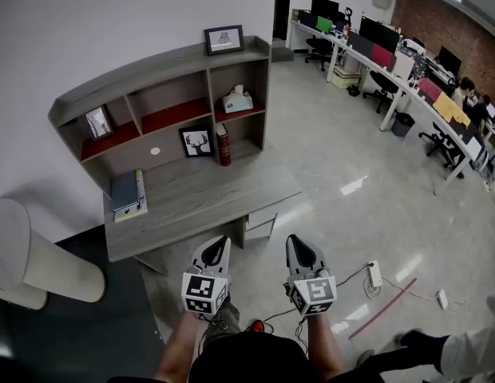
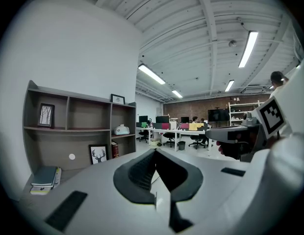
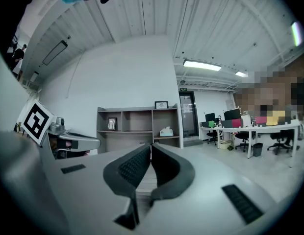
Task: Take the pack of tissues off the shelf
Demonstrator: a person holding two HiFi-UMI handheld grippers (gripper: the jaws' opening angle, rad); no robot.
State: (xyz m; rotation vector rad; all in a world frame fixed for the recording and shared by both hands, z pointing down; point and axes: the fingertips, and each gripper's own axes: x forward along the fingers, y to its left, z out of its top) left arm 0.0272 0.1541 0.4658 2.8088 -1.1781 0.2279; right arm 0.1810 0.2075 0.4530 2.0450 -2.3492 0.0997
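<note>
Your left gripper (image 1: 220, 243) and right gripper (image 1: 297, 242) are both closed and empty, side by side just short of the desk's (image 1: 201, 199) front edge. Open floor (image 1: 351, 154) spreads from 1 to 3 o'clock. The tissues (image 1: 238, 100) sit in the shelf's (image 1: 152, 64) upper right bay, at 12 o'clock, and a red book (image 1: 223, 144) stands in the bay below.

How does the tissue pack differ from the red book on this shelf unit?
The tissue pack is pale and lies flat; the red book is dark red and stands upright. The tissue pack sits in the upper right compartment, the red book a level below. Both rest in the shelf unit.
</note>
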